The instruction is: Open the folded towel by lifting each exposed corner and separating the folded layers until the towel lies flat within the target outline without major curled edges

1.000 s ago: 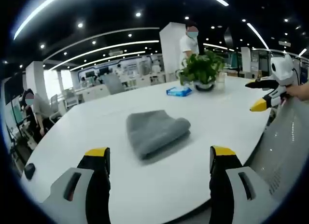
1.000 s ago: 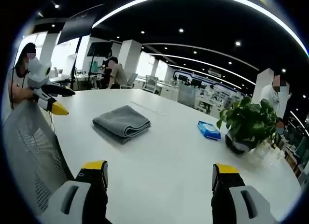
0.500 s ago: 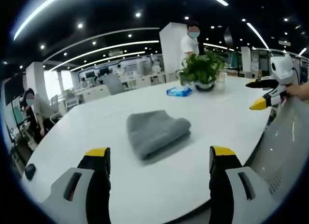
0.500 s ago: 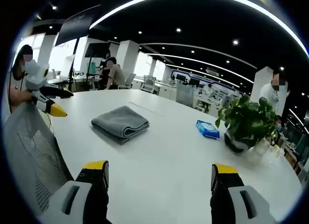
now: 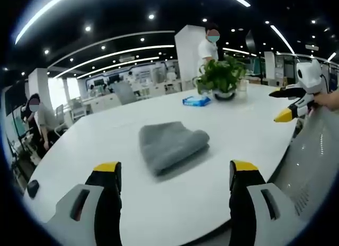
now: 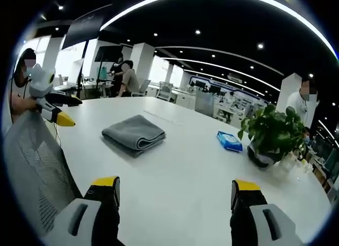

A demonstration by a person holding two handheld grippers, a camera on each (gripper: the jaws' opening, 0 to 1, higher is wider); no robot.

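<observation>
Left gripper (image 5: 172, 174): we hold it low at the near edge of the table, jaws spread wide with nothing between them, and the towel sits ahead, framed between the two yellow tips. We read this as a ready stance before any approach.

Right gripper (image 6: 174, 190): jaws likewise wide apart and empty, held back from the cloth and aimed across the table. From the left gripper view it shows at the far right (image 5: 288, 105), well apart from the towel, a hand behind it.

Why so placed: both tools stand off on opposite sides of the towel, which in our judgement lets each take a corner from its own side once we close in.

Towel (image 5: 170, 144): grey, soft-looking, folded into a thick pad of several layers, lying on the white table (image 5: 79, 150) near the middle. One edge is a rounded fold (image 6: 151, 142); the other edges look thinner. We cannot pick out a loose corner from here.

Target outline: we cannot make one out on the table top.

Task state: towel untouched and fully folded; nothing opened yet.

Nearby: blue packet (image 6: 229, 141) and potted plant (image 6: 271, 135), well apart from the towel.
</observation>
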